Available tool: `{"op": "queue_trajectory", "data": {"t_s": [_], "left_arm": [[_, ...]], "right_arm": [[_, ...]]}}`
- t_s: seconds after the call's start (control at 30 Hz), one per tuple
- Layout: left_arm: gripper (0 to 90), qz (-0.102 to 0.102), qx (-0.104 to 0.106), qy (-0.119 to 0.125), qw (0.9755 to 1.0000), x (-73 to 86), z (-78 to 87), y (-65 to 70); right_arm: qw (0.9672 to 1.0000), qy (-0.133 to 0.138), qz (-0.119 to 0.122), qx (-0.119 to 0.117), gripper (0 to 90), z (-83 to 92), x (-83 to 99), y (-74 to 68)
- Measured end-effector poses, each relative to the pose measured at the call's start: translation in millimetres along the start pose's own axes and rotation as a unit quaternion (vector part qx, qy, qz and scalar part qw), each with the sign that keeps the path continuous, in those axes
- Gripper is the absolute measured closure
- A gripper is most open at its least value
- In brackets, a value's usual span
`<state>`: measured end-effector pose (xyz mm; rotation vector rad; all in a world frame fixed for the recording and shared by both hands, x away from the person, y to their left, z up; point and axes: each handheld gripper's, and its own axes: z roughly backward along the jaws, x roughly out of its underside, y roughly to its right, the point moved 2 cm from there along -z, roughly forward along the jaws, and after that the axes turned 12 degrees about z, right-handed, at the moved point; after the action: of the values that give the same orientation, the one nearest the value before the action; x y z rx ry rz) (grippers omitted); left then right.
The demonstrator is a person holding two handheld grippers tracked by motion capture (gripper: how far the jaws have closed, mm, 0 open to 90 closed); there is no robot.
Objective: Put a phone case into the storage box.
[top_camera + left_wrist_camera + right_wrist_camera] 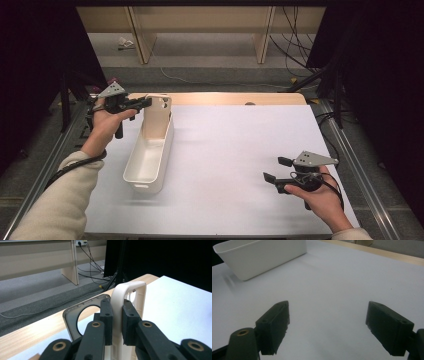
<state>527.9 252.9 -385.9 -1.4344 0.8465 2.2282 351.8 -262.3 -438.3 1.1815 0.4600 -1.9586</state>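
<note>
A long white plastic bin lies lengthwise on the left part of the white table, seen in the high view. Its far end wall, with a handle opening, stands tall. My left gripper comes in from the left and is shut on that end wall's rim; in the left gripper view both black pads press on the white plastic. My right gripper hovers low over the table's front right, open, with nothing between its jaws. The bin's other end lies well beyond it.
The white tabletop has a wooden strip along its far edge and metal rails at both sides. Dark curtains flank the table. Cables and wooden furniture legs are on the grey floor behind. A thin panel with a round hole sits beside the left jaw.
</note>
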Motion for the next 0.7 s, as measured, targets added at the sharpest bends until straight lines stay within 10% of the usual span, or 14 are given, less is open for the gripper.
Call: {"op": "queue_trajectory", "data": {"t_s": [0.7], "left_arm": [[80.8,0.009,0.002,-0.003,1.0000,15.2,-6.5,-10.9]], "right_arm": [[1.0000,0.001,0.000,-0.001,20.2,-0.2,0.0,-0.1]]}}
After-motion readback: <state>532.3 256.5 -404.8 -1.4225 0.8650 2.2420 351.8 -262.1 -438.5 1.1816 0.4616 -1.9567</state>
